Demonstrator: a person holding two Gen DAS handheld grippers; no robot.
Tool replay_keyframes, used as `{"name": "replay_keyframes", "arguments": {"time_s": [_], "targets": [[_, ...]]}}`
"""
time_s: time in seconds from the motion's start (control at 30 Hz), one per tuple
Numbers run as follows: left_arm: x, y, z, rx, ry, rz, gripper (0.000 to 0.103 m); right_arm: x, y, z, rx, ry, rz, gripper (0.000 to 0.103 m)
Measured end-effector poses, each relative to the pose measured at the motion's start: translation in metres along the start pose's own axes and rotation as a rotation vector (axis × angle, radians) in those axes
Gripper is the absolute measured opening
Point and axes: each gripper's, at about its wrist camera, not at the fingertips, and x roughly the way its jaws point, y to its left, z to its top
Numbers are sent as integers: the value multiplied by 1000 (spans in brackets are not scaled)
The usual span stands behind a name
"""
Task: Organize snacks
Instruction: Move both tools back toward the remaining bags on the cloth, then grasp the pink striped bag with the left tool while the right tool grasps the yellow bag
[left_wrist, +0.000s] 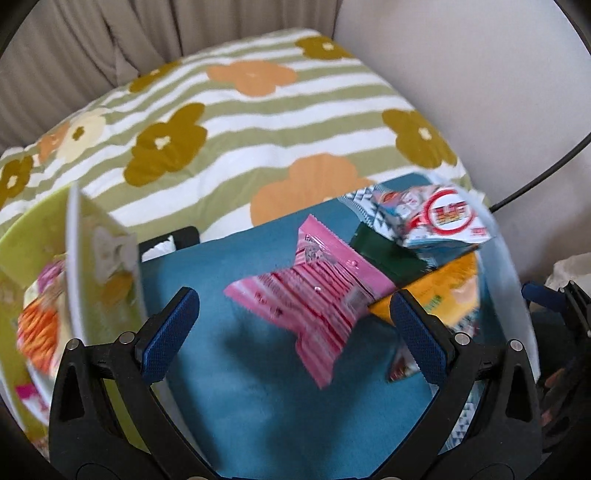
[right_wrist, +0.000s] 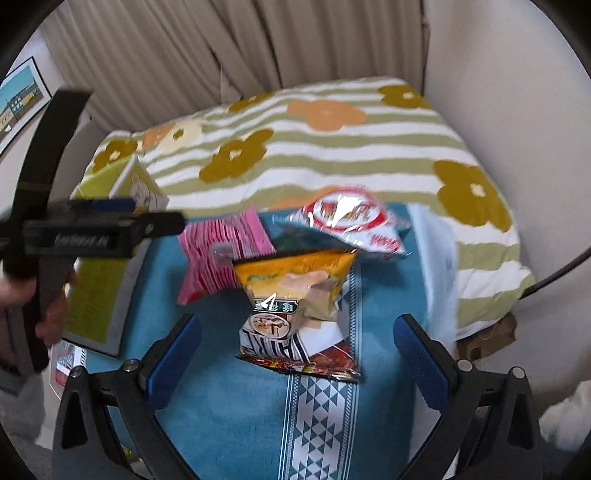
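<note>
the left gripper (left_wrist: 291, 332) stands with its blue-padded fingers wide apart and nothing between them, low over a teal cloth (left_wrist: 236, 387). just beyond the pads lies the pink snack packet (left_wrist: 314, 295), pink with red and white stripes and crimped ends that flare out, blurred in this view. only the left wrist view looks into the lime green box (left_wrist: 22, 236) at the left edge, where an orange and pink packet (left_wrist: 38, 328) lies inside, and a white clip-like fitting sits on the box's near wall. to the right of the pink packet the yellow packet (left_wrist: 450, 284) shows only as a sliver behind the right finger, and farther off a white packet with a red ring (left_wrist: 443, 218) rests on top of a dark green one.

the right gripper (right_wrist: 297, 347) is likewise spread open and empty. only its view shows the white geometric band on the cloth, a dark packet with white lettering (right_wrist: 280, 336) lying on that band just ahead of the pads, and the yellow packet leaning over it. the pink packet lies behind and left of the yellow one. the left gripper crosses the left side, held in a hand (right_wrist: 22, 302). farthest off, both views show a striped flowered cushion (left_wrist: 236, 122) and a beige curtain (right_wrist: 184, 48).
</note>
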Motion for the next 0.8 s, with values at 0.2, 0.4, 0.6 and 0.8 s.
{"name": "replay_keyframes", "arguments": {"time_s": [0.2,0.4,0.6,0.8], "targets": [[50,-4,11,59,99,-17,102,38,-8,-1,-10,42,37,103],[68,-8,10,106,145,-28,102,63,-12,1,-29,59,84,103],[74,-10,8,124,156,-18,102,74,-12,-1,-28,80,129,73],[73,-13,6,143,162,-16,102,69,-12,-5,-32,72,121,67]]}}
